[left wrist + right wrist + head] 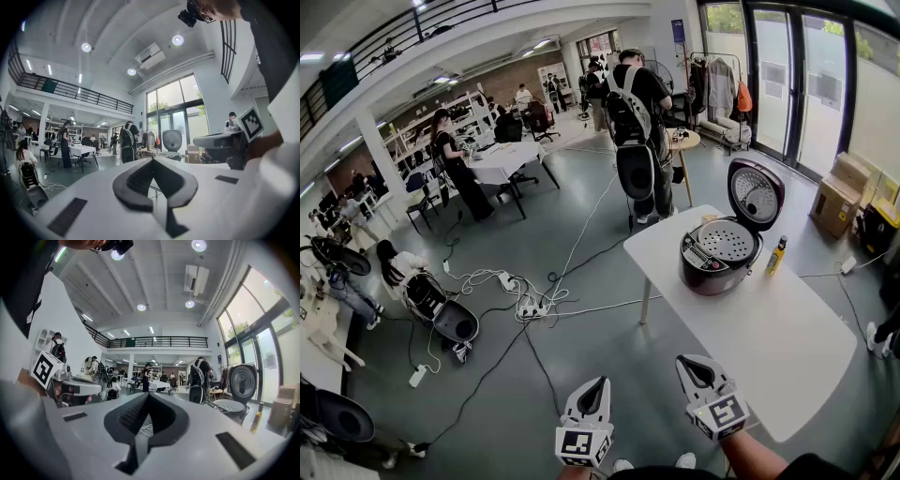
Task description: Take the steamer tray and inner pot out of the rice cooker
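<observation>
A dark rice cooker (717, 255) stands on the white table (769, 347) with its lid (757, 194) swung up. The perforated steamer tray (727, 240) lies in its mouth; the inner pot under it is hidden. Both grippers hover low in the head view, well short of the cooker. My left gripper (601, 384) is shut and empty, off the table's left side. My right gripper (686, 364) is shut and empty near the table's front corner. In the right gripper view the cooker (233, 405) appears far right, beyond the shut gripper (148, 394). In the left gripper view, the left gripper (152, 160) holds nothing.
A yellow bottle (776, 256) stands right of the cooker. A person with a backpack (636, 122) stands beyond the table beside a small round table (684, 141). Cables and power strips (520, 300) lie on the floor to the left. Cardboard boxes (844, 192) sit by the windows.
</observation>
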Motion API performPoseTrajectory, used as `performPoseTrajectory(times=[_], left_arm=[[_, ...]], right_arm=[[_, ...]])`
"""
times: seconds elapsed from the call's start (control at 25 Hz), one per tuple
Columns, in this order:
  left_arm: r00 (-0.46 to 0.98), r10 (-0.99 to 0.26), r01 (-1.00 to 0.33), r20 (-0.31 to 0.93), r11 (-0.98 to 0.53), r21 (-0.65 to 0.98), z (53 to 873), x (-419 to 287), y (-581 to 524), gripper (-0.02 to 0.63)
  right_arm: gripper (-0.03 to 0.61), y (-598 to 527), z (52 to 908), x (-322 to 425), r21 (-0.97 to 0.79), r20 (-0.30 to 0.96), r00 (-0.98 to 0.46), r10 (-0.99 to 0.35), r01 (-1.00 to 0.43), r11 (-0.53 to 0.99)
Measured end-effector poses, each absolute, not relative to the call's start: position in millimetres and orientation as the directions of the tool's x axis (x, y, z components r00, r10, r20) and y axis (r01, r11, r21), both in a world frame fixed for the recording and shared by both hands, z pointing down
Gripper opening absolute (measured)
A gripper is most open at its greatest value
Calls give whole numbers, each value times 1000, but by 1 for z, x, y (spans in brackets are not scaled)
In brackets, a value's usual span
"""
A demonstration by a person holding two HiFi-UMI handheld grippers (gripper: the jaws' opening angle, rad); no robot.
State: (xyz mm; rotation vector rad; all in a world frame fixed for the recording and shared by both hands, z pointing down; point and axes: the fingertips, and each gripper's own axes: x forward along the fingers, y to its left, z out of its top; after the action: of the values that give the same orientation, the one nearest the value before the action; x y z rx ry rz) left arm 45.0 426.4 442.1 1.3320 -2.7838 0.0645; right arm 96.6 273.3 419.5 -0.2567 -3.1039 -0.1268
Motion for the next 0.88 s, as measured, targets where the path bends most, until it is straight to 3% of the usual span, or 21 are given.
performPoseTrajectory(times=[0.56, 0.8, 0.84, 0.88], left_arm=[[-613, -785, -789, 91, 615, -11, 448, 37, 456, -1], [-580, -812, -814, 59, 581, -11, 446, 30, 471, -2], [-573, -818, -820, 56, 573, -16, 445, 28, 473, -2], [-566, -822, -824, 56, 566, -20, 444, 25, 475, -2]], right_arm=[[-3, 303, 425, 85, 79, 23, -986, 164, 165, 983], [-2, 332, 425, 80, 52, -37, -982, 185, 183, 982], [5, 336, 425, 77, 49, -38, -983, 177, 175, 983], [58, 338, 425, 75, 47, -39, -985, 167, 165, 985]])
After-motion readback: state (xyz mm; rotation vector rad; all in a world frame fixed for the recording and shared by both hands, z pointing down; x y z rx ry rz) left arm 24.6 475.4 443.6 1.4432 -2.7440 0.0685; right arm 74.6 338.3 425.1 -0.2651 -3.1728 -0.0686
